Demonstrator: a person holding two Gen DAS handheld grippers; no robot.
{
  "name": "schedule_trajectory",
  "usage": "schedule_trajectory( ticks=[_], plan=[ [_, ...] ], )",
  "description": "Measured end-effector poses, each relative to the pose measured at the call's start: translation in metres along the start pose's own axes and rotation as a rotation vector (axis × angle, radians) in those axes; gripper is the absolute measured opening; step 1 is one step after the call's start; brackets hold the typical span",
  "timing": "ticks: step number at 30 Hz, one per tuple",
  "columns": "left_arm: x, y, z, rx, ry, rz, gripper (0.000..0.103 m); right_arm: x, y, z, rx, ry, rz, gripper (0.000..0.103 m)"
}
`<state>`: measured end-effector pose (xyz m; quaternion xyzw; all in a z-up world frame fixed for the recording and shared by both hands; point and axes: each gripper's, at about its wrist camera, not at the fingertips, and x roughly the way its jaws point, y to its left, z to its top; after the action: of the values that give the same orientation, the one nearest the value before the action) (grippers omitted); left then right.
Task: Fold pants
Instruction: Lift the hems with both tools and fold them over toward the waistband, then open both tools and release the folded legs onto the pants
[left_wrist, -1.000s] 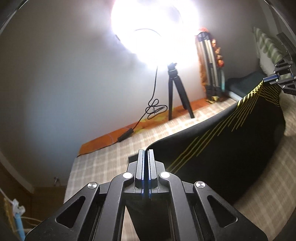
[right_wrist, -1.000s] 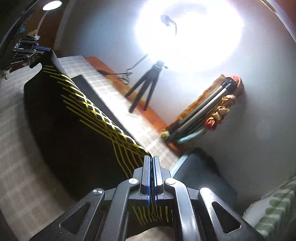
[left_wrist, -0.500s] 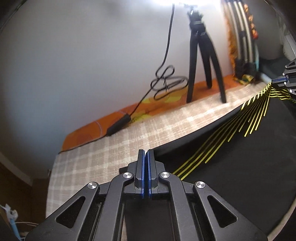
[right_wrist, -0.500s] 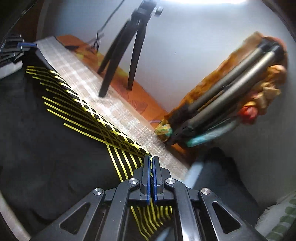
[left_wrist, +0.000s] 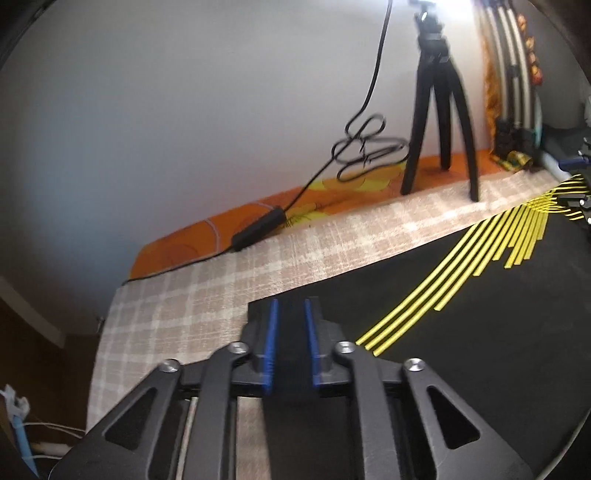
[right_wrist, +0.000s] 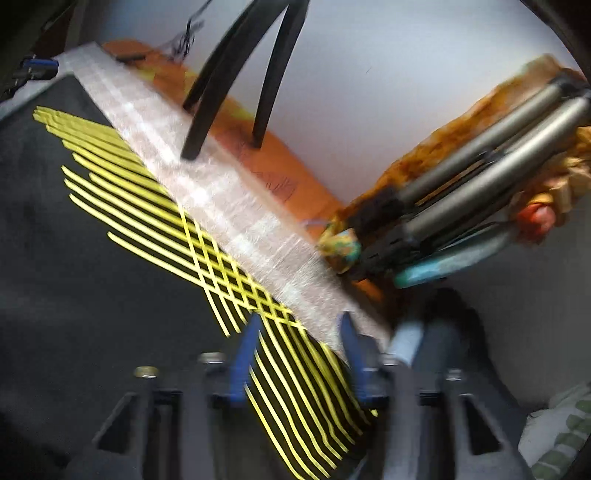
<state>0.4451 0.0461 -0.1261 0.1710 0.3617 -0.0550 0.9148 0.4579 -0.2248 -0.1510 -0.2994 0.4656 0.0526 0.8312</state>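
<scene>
The black pants (left_wrist: 461, 332) with yellow stripes lie flat on the checked bed cover (left_wrist: 207, 295). In the left wrist view, my left gripper (left_wrist: 290, 306) is open, its blue pads either side of a corner of the pants. In the right wrist view, my right gripper (right_wrist: 299, 325) is open over the striped edge of the pants (right_wrist: 110, 288). Each gripper shows small at the edge of the other's view: the right one (left_wrist: 576, 162), the left one (right_wrist: 37, 68).
A black tripod (left_wrist: 439, 110) with a looped cable (left_wrist: 369, 151) and power brick (left_wrist: 258, 229) stands on the orange sheet (left_wrist: 192, 240) by the wall. Folded tripods and a colourful bundle (right_wrist: 480, 177) lean at the right. A dark pillow (right_wrist: 443, 325) lies beyond the pants.
Both grippers lowered the pants from a hanging fold onto the bed, then opened and let go of the fabric.
</scene>
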Motion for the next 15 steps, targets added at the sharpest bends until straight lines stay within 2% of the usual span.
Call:
schedule_trajectory(
  ticks=[3, 4, 5, 7, 12, 15],
  plan=[
    [-0.033, 0.0, -0.002, 0.014, -0.038, -0.023, 0.021, -0.033, -0.01, -0.007, 0.063, -0.048, 0.052, 0.058],
    [-0.048, -0.001, -0.005, 0.014, -0.05, -0.046, 0.025, -0.043, -0.011, -0.009, 0.077, -0.061, 0.071, 0.06],
    [-0.061, -0.004, -0.009, 0.015, -0.061, -0.082, 0.029, -0.055, -0.012, -0.015, 0.093, -0.08, 0.091, 0.065],
    [-0.087, -0.013, -0.021, 0.022, -0.072, -0.14, 0.031, -0.079, -0.012, -0.03, 0.123, -0.111, 0.13, 0.073],
    [-0.13, -0.056, -0.063, 0.033, -0.022, -0.311, 0.031, -0.114, -0.008, -0.09, 0.225, -0.105, 0.226, 0.073],
    [-0.133, -0.079, -0.082, 0.016, 0.023, -0.395, 0.031, -0.126, -0.007, -0.126, 0.295, -0.091, 0.267, 0.074]
  ],
)
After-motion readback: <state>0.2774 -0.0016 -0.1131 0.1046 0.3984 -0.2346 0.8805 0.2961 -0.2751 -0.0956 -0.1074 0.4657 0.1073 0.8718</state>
